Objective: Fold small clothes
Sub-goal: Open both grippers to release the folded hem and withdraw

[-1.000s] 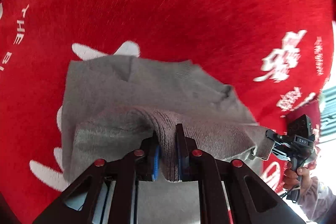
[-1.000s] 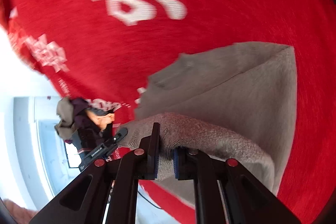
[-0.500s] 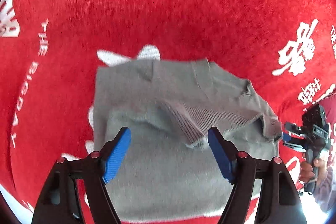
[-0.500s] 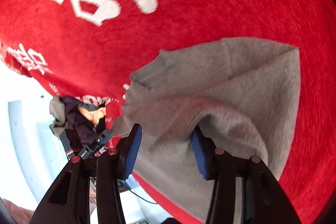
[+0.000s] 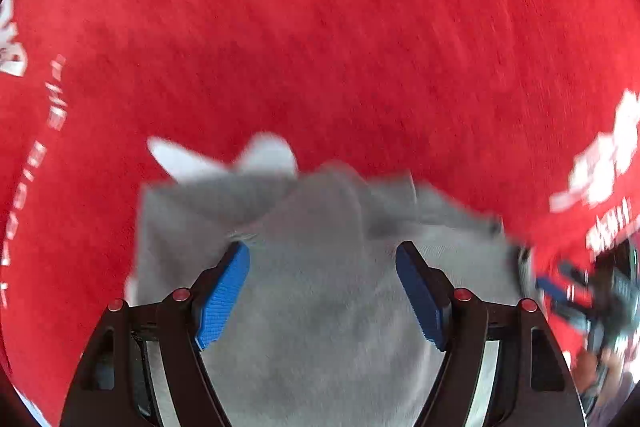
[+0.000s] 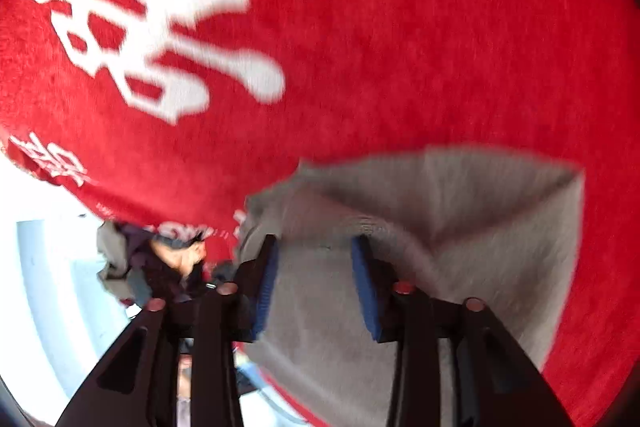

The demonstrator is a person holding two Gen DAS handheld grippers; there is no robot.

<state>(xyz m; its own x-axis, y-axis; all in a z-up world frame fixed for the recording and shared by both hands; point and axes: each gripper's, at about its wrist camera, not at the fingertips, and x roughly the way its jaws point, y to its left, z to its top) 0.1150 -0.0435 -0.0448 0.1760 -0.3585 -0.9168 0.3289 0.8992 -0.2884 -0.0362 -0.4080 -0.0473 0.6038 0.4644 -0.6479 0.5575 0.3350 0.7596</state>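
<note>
A red cloth [image 5: 320, 47] with a soft, fuzzy nap covers the whole work surface, printed with white characters [image 6: 160, 19] and smaller white lettering along its edges. In the right wrist view the cloth ends at the lower left, and a pale, bright floor or wall shows beyond it; the detail there is too blurred to make out.

A small grey knitted garment [image 5: 320, 287] lies on the red cloth, folded over on itself so that its layers overlap. Both views are smeared by motion, so the finer folds are hard to read.

In the left wrist view, the left gripper [image 5: 322, 267] has its two blue-padded fingers [image 5: 224, 291] spread wide apart. The grey garment fills the space between and below them, and a raised fold sits just ahead of the fingertips. Nothing is pinched. A white printed shape on the cloth peeks out past the garment's far edge. At the right edge of this view, the other gripper appears as a dark blur beside the garment's right corner.

In the right wrist view, the right gripper [image 6: 314, 267] is also parted, its blue pads [image 6: 366, 287] apart with grey knit [image 6: 480, 227] between and beyond them. A rolled ridge of fabric runs just past the right-hand pad. It grips nothing.
</note>
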